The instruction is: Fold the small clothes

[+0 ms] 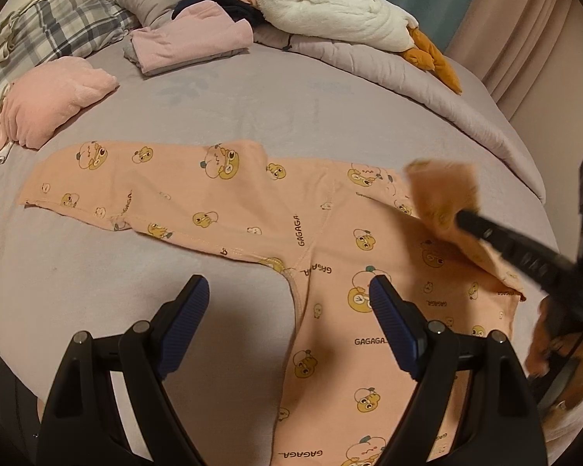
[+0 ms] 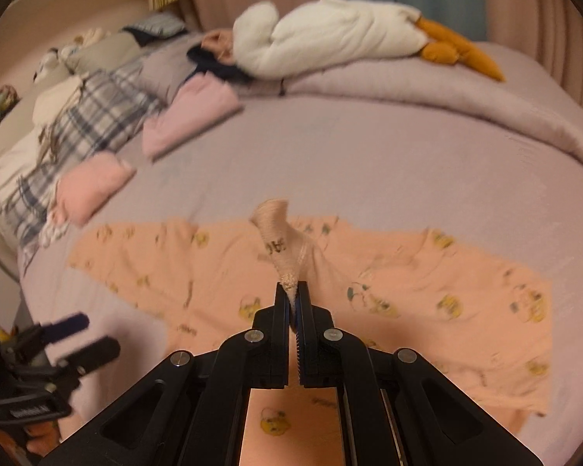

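Note:
A peach garment [image 1: 252,209] printed with yellow cartoon ducks and "GAGAGA" lies spread flat on the lilac bed [image 1: 291,97]. My left gripper [image 1: 287,295] is open and empty, hovering over the garment's near edge at the crotch seam. My right gripper [image 2: 291,291] is shut on a pinched fold of the peach garment [image 2: 280,240] and lifts it off the bed. It also shows in the left wrist view [image 1: 462,219], holding a raised corner of the cloth. The left gripper appears at lower left of the right wrist view [image 2: 81,334].
Folded pink clothes [image 1: 54,101] and a folded mauve stack [image 1: 190,42] lie at the far left. A white plush goose [image 1: 330,4] rests on a rolled quilt [image 1: 427,89] at the back. Plaid pillows [image 1: 58,27] line the left edge.

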`<state>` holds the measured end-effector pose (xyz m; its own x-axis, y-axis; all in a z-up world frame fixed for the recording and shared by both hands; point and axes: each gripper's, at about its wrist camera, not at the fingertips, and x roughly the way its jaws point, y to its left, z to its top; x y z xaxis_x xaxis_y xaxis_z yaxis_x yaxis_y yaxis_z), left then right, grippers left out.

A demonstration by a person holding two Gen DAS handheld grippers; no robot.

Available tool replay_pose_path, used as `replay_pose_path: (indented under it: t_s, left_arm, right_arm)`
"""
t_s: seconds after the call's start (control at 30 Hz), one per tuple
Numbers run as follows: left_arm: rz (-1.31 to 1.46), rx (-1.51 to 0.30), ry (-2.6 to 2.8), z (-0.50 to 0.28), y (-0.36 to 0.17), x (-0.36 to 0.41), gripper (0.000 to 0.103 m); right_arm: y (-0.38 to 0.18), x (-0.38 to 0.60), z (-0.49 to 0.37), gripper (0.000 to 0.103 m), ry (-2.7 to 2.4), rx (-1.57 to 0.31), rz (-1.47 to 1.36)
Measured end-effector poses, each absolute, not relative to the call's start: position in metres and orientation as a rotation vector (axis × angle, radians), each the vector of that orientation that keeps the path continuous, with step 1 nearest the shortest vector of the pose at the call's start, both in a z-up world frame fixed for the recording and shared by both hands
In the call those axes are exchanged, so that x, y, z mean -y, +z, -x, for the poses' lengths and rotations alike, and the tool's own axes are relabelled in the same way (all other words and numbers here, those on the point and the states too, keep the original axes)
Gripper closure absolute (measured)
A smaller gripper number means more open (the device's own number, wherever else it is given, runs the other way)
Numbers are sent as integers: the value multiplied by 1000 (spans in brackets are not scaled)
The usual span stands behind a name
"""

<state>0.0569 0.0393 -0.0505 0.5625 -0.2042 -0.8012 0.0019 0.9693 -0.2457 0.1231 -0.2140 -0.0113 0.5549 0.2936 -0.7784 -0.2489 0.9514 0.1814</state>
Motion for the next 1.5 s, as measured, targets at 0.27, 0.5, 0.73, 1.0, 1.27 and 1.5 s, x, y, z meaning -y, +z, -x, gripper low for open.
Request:
replay_pose_path:
  t_s: [0.27,0.5,0.73,1.0,1.27,1.5]
  left_arm:
    - [227,-977,-131,-59,-53,-38,18]
    - [215,-968,-156,-60,-48,-27,18]
    - [195,-969,-194,-66,-49,-9,18]
    - [182,-1048,-287,-90,-78,26,22]
    - [295,-1191,-383,-118,-119,46,75]
    - [313,-1112,-396,-115,-100,42,96]
  right_arm:
    - [-36,208,-124,97,369,-1027,-58]
    - [-14,228,-104,35,383,-955,-113]
    - [13,273,-78,35,280,-870,-136]
    - [-6,324,-67,35,103,-892,-170]
    - [-32,358,-58,35,-4,-943,-249]
    - [-39,372,-55,35,-40,-948,-282]
